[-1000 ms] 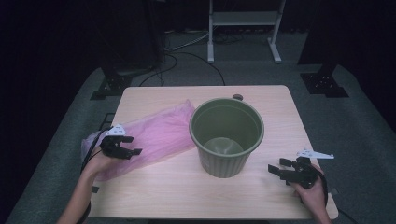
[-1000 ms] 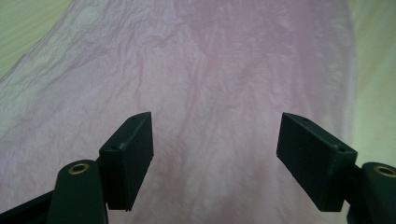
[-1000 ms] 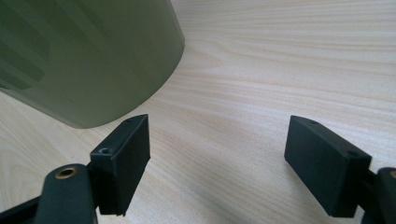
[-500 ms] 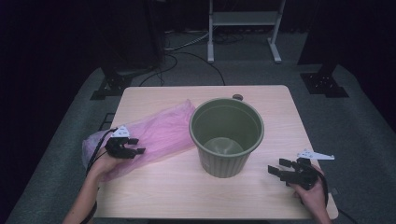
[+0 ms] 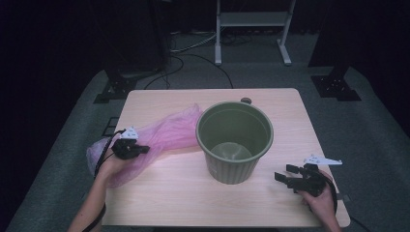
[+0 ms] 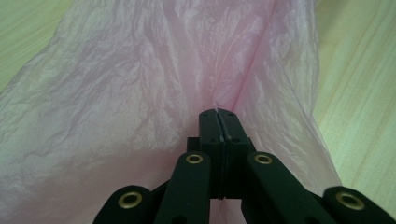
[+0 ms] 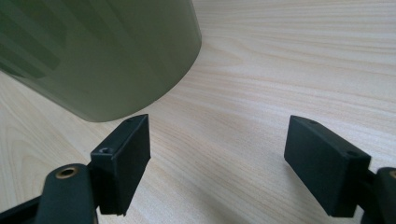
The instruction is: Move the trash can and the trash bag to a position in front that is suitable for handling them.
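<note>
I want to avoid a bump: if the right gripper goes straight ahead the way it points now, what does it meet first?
Probably the green bucket. The right gripper, open, points left across the bare table toward the bucket's lower wall, which stands just ahead of one jaw in its own view. Depth is uncertain.
</note>
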### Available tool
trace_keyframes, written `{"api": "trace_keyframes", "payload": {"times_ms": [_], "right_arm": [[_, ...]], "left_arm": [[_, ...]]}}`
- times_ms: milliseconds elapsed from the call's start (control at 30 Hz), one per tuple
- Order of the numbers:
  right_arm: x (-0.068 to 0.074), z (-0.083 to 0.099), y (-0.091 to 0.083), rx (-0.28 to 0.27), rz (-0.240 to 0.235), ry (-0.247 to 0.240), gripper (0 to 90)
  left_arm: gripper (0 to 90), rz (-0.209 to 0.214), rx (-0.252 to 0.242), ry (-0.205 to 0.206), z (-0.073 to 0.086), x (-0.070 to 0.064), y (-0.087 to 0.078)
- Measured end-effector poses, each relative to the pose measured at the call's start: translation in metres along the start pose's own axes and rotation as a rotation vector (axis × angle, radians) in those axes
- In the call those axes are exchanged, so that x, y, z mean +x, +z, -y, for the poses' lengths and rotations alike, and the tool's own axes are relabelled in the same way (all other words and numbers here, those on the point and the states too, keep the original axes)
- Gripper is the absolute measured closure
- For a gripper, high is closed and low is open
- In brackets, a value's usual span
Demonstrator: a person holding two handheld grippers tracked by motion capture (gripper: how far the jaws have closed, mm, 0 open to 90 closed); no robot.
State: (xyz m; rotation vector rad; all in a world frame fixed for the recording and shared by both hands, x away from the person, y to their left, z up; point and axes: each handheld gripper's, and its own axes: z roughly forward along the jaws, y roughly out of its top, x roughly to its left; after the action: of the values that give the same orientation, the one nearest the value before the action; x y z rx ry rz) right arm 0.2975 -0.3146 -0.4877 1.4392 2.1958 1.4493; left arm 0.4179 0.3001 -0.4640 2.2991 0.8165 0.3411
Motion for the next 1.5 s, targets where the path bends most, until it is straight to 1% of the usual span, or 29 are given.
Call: {"api": "trace_keyframes", "payload": {"times_ms": [100,133,200,300,433,533,667,767,800,833,867,900,933,1033,1067,1100,1133,1233,1333,1400,1500], "right_arm": [[-0.001,0.0,-0.003,-0.013,0.007,0.008,21.6],[-0.001,0.0,-0.004,-0.017,0.008,0.013,21.6],[-0.002,0.0,-0.006,-0.025,0.011,0.019,21.6],[-0.005,-0.001,-0.007,-0.033,0.013,0.033,21.6],[-0.004,-0.005,-0.007,-0.047,0.039,0.038,21.6],[-0.003,-0.013,-0.004,-0.063,0.049,0.036,21.5],[-0.001,-0.025,0.002,-0.076,0.066,0.033,21.5],[-0.002,-0.039,0.01,-0.091,0.077,0.025,21.5],[-0.003,-0.044,0.013,-0.093,0.084,0.012,21.5],[-0.004,-0.05,0.018,-0.093,0.093,-0.004,21.4],[-0.004,-0.056,0.023,-0.09,0.092,-0.007,21.4],[-0.005,-0.061,0.027,-0.088,0.089,-0.011,21.5],[-0.006,-0.068,0.033,-0.087,0.089,-0.019,21.5],[-0.006,-0.081,0.046,-0.084,0.089,-0.029,21.4],[-0.006,-0.084,0.05,-0.086,0.096,-0.033,21.1],[-0.006,-0.084,0.05,-0.086,0.096,-0.033,21.1],[-0.008,-0.092,0.06,-0.088,0.1,-0.021,21.1],[-0.009,-0.097,0.072,-0.088,0.076,-0.008,21.1],[-0.008,-0.1,0.081,-0.089,0.052,0.003,21.5],[-0.006,-0.101,0.083,-0.09,0.056,-0.001,22.5],[-0.007,-0.1,0.083,-0.083,0.047,0.002,22.9]], "left_arm": [[89.9,0.031,-0.004,-0.009,0.004,0.0,-0.004],[89.9,0.035,-0.011,-0.012,0.006,0.0,-0.007],[89.9,0.03,-0.004,-0.001,0.01,0.0,-0.015],[89.9,0.024,-0.016,0.013,0.011,-0.001,-0.032],[89.9,0.011,-0.045,0.034,0.007,-0.002,-0.056],[89.9,0.005,-0.061,0.059,0.002,-0.006,-0.075],[89.9,0.006,-0.099,0.074,-0.004,-0.01,-0.095],[89.9,0.002,-0.114,0.096,-0.009,-0.014,-0.109],[89.9,-0.002,-0.112,0.115,-0.012,-0.016,-0.114],[89.9,-0.002,-0.112,0.115,-0.012,-0.016,-0.114],[89.9,-0.003,-0.121,0.128,-0.016,-0.019,-0.121],[89.9,-0.003,-0.121,0.128,-0.016,-0.019,-0.121],[89.9,-0.005,-0.128,0.145,-0.02,-0.023,-0.128],[89.9,-0.006,-0.144,0.167,-0.026,-0.028,-0.139],[89.9,-0.007,-0.147,0.174,-0.028,-0.03,-0.142],[89.9,-0.007,-0.147,0.174,-0.028,-0.03,-0.142],[89.9,-0.005,-0.154,0.195,-0.032,-0.033,-0.149],[89.9,-0.009,-0.162,0.212,-0.037,-0.036,-0.158],[89.9,-0.01,-0.185,0.227,-0.042,-0.039,-0.168],[89.9,0.003,-0.213,0.227,-0.044,-0.04,-0.174],[89.9,-0.011,-0.23,0.234,-0.049,-0.041,-0.185]]}}
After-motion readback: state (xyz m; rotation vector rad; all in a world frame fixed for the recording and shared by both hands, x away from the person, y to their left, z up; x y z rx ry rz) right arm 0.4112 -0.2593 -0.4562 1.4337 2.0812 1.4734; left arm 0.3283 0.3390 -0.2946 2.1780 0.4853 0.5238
